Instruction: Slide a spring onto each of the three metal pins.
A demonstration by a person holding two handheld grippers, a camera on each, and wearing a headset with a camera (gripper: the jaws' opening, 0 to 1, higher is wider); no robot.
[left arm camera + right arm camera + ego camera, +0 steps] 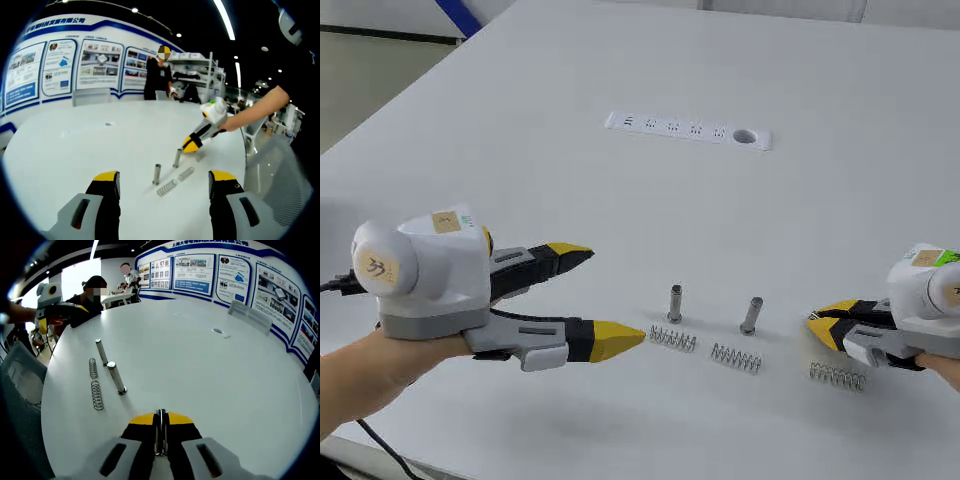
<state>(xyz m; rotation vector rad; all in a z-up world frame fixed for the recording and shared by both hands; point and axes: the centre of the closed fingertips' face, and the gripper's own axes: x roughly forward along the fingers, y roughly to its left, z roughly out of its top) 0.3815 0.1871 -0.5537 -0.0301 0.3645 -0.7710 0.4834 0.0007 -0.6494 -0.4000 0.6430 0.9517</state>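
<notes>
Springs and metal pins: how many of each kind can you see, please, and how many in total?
Springs: 3
Metal pins: 3, two standing and one metal pin held by the right gripper
Total: 6

left pin (675, 302), middle pin (752, 314): upright | third pin (160, 432): clamped in right claw (160, 415) | three springs (736, 358): flat (in a row)

Left hand-held gripper (616, 295) wide — right (813, 326) clamped.
</notes>
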